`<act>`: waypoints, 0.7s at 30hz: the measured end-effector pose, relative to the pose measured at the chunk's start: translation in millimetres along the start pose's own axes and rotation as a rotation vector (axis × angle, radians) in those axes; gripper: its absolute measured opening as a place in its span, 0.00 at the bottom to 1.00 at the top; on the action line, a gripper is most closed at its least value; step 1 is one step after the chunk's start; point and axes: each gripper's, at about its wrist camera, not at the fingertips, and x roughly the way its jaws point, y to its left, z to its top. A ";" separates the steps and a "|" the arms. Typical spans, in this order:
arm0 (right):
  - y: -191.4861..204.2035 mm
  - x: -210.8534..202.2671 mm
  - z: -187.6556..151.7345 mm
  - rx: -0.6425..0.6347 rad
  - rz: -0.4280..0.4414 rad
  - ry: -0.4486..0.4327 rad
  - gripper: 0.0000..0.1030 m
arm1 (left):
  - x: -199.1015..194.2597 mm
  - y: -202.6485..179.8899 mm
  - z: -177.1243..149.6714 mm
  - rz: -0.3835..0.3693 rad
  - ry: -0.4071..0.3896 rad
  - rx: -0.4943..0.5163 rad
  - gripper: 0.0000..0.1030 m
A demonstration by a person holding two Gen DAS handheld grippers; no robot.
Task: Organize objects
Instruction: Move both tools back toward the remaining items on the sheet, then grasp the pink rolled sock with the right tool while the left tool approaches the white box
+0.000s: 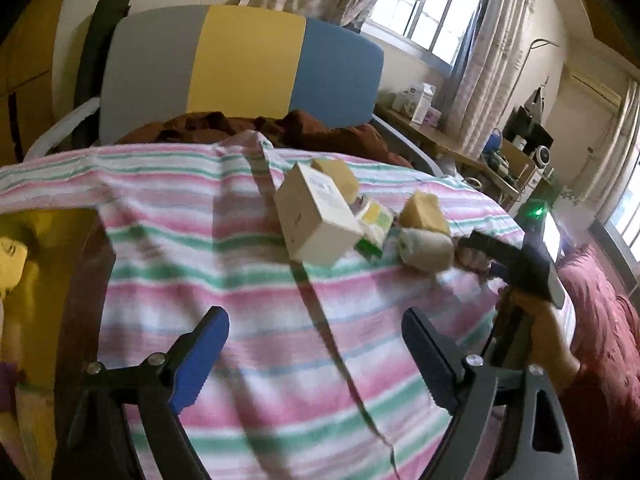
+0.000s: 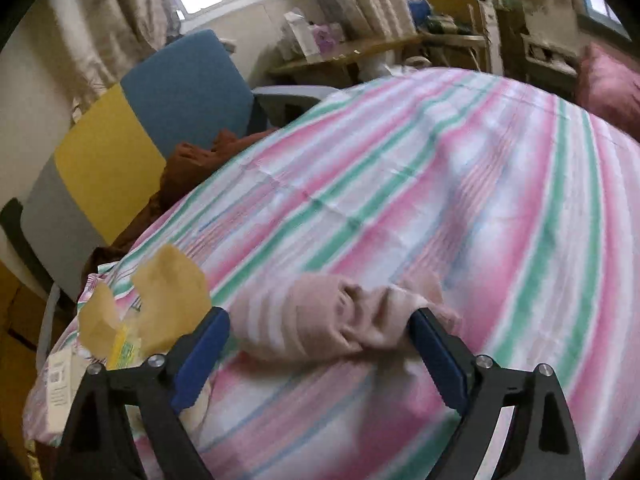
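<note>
Left tool (image 1: 316,354) is seen spread wide, nothing between its blue pads, held above the striped cloth (image 1: 224,264) that covers the counter. A cluster of items is found on the cloth ahead: a white box (image 1: 314,216) tilted on one edge, a green-yellow carton (image 1: 374,226) just beside it, two tan sponges (image 1: 424,212), and a rolled pale sock (image 1: 426,248) touching the carton side. Right tool (image 2: 320,354) is also spread, with the rolled sock (image 2: 320,320) lying on the cloth between its fingertips; contact cannot be told because of blur. A multicolour chair back (image 1: 240,68) is seen behind the counter, with brown fabric (image 1: 256,126) on its seat.
</note>
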 end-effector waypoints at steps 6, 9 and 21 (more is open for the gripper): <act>0.9 1.0 -5.5 -0.034 0.011 -0.020 0.46 | 37.0 -20.2 32.9 0.043 -0.020 0.063 0.88; -7.6 -11.8 -14.9 -0.011 0.030 -0.034 0.42 | 61.2 -30.4 45.6 0.076 -0.004 0.098 0.88; -3.8 -24.0 -34.4 -0.032 -0.004 -0.073 0.42 | 133.7 -40.0 61.7 0.277 0.047 0.216 0.80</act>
